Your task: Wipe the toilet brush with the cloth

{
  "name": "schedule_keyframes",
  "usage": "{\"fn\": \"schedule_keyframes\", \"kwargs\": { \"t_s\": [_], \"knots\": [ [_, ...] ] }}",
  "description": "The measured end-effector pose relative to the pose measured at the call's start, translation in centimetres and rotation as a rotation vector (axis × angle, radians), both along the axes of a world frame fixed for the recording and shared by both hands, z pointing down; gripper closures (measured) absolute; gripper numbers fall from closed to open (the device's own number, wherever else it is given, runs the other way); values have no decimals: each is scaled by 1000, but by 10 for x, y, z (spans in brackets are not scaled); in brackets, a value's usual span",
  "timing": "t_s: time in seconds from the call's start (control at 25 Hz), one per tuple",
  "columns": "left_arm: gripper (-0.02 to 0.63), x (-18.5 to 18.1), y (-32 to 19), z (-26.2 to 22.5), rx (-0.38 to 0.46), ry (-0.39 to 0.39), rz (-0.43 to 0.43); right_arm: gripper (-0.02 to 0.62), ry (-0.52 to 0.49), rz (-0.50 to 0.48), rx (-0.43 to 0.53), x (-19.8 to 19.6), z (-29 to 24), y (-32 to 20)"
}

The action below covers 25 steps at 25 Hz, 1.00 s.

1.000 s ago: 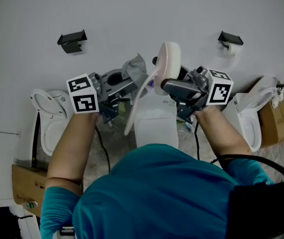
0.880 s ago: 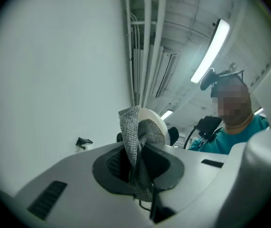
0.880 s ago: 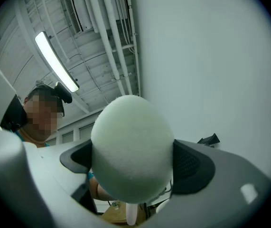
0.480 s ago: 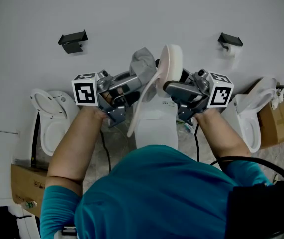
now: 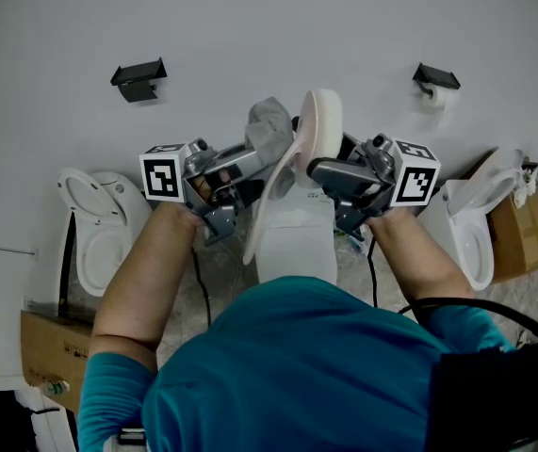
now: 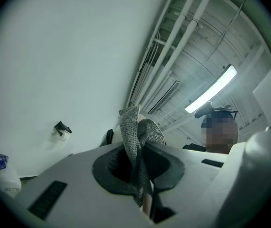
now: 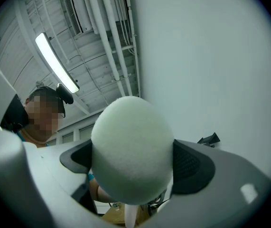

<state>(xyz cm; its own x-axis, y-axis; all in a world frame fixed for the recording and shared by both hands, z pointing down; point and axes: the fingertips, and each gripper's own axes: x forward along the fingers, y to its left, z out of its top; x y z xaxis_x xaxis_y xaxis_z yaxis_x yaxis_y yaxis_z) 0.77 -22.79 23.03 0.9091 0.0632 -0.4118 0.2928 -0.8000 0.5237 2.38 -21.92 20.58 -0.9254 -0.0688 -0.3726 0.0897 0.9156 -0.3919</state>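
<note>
The toilet brush has a white rounded head (image 5: 318,128) and a pale handle (image 5: 257,222) that slants down to the left. My right gripper (image 5: 319,164) is shut on the head, which fills the gap between its dark pads (image 7: 192,167) in the right gripper view (image 7: 131,152). My left gripper (image 5: 263,155) is shut on a grey knitted cloth (image 5: 269,121), which sticks up from its jaws (image 6: 136,144). In the head view the cloth lies against the left side of the brush head. Both grippers are held up in front of the wall.
Below the grippers stands a white toilet (image 5: 295,238), with another toilet (image 5: 97,222) at the left and a third (image 5: 477,224) at the right. Two paper holders (image 5: 137,76) (image 5: 435,75) hang on the wall. Cardboard boxes (image 5: 50,349) (image 5: 523,226) sit at both sides.
My left gripper has swung right and up with the cloth, bringing it against the brush head. The right gripper and the brush have hardly moved.
</note>
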Motion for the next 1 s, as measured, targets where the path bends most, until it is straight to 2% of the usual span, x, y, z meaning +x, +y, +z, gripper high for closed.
{"fn": "schedule_keyframes", "kwargs": {
  "t_s": [0.2, 0.48, 0.6, 0.64, 0.72, 0.8, 0.88, 0.92, 1.0],
  "knots": [
    [571, 1, -1, 5, 9, -17, 9, 112, -36, -2, 3, 9, -9, -3],
    [571, -1, 13, 33, 26, -102, 45, 112, -88, 4, 6, 7, -19, -1],
    [571, 9, 7, 29, 97, -155, 1, 112, -98, 4, -6, 11, -21, -6],
    [571, 10, 8, 28, 159, -185, -41, 112, -96, 11, -5, 11, -20, -4],
    [571, 9, 7, 29, 347, -282, -170, 112, -96, 38, -6, 12, -16, -3],
    [571, 8, -4, 33, 573, -412, -328, 112, -95, 72, -14, 18, -17, -10],
    [571, 10, -12, 40, 826, -540, -448, 112, -91, 86, -20, 24, -18, -15],
    [571, 12, -12, 43, 948, -589, -484, 112, -89, 84, -20, 24, -18, -15],
    [571, 14, -7, 40, 1133, -632, -521, 112, -85, 73, -19, 22, -18, -14]
  ]
}}
